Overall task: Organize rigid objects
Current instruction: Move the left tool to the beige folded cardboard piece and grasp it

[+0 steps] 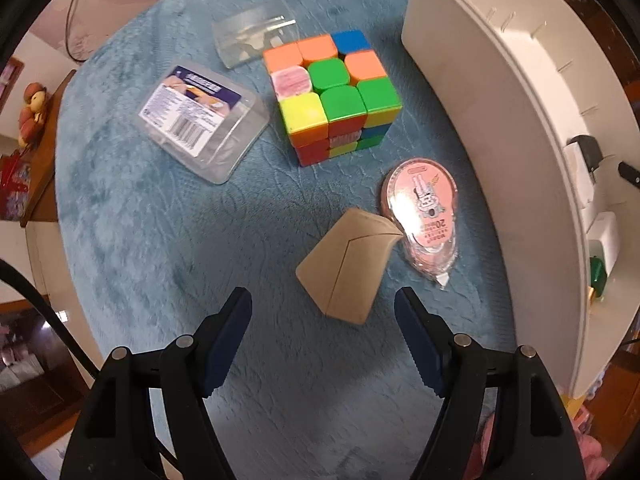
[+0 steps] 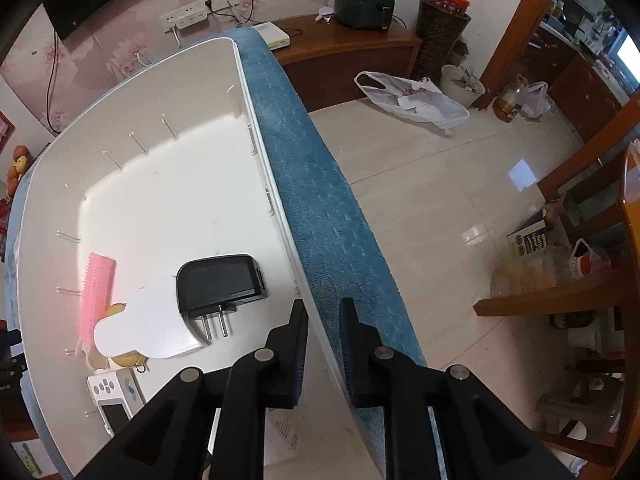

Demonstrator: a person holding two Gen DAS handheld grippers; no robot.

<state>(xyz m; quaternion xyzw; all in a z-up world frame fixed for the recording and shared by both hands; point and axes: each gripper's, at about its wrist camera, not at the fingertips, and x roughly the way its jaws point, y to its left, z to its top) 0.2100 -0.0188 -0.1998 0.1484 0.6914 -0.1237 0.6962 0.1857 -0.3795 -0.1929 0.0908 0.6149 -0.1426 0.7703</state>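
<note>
In the left wrist view my left gripper (image 1: 323,300) is open and empty, just short of a tan pyramid puzzle (image 1: 346,266) on the blue cloth. Beside it lie a pink correction tape (image 1: 424,216), a colourful cube (image 1: 334,94), a clear labelled case (image 1: 202,120) and a small clear box (image 1: 256,36). The white bin (image 1: 512,128) stands at the right. In the right wrist view my right gripper (image 2: 323,312) is shut on the white bin's near wall (image 2: 280,216). Inside lie a black charger (image 2: 220,280), a pink comb (image 2: 96,284) and a white flat piece (image 2: 148,328).
The blue cloth (image 2: 320,208) ends right beside the bin, with tiled floor (image 2: 420,184) below. A wooden cabinet (image 2: 352,48), a chair (image 2: 592,184) and a low shelf (image 2: 560,292) stand around. A small white device (image 2: 116,400) lies in the bin's near corner.
</note>
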